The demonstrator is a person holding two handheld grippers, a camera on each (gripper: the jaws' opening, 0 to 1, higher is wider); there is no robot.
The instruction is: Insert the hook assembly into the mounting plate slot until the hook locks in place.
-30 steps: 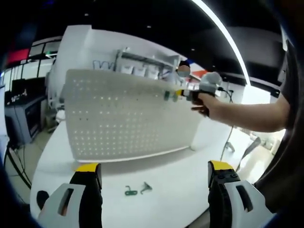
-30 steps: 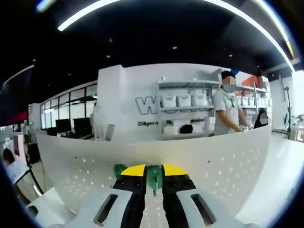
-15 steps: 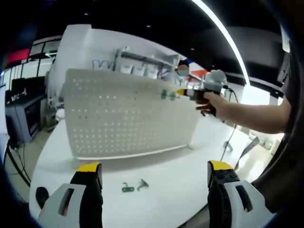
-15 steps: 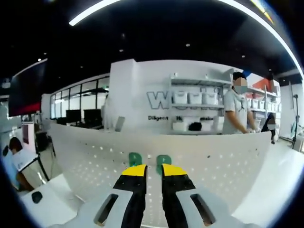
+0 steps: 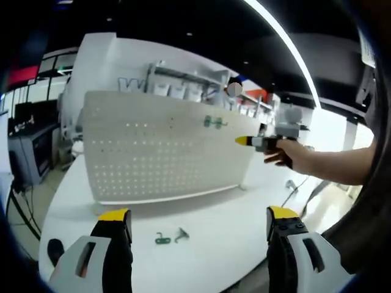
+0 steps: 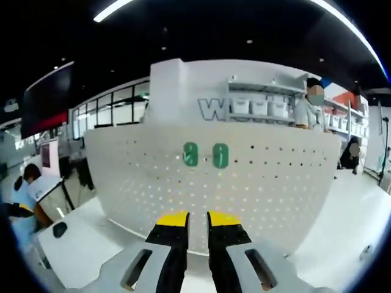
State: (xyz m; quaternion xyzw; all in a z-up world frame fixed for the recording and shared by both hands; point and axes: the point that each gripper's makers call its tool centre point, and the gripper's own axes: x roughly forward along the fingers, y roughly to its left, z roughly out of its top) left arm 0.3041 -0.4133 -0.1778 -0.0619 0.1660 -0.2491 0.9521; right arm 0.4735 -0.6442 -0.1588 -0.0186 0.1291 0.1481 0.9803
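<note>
— Looking at the pegboard [image 6: 263, 177], I judge the insertion step is finished: two green hooks [image 6: 205, 155] sit side by side in its upper rows, and the right gripper [image 6: 198, 217] is well apart from them, its jaws almost together with nothing between.

— And the left gripper [image 5: 198, 220]?

— It hangs low over the white table [image 5: 232, 238], jaws wide apart and empty. Between them, on the table, lie two more small hooks [image 5: 171, 237], one green and one grey. In the left gripper view, the right gripper [image 5: 256, 141] is held by a hand [image 5: 287, 155] beside the board, away from the mounted hooks [image 5: 214, 122].

— What has changed?

— A second ago the right jaws were clamped on a green hook right at the board; half a second ago the hook was already seated and the jaws were just below it. Now the gripper is drawn back.

— The next move?

— Probably one loose hook from the table — it is small and flat, so the pinch needs care. Whether the mounted hooks are truly locked, I cannot tell.
</note>
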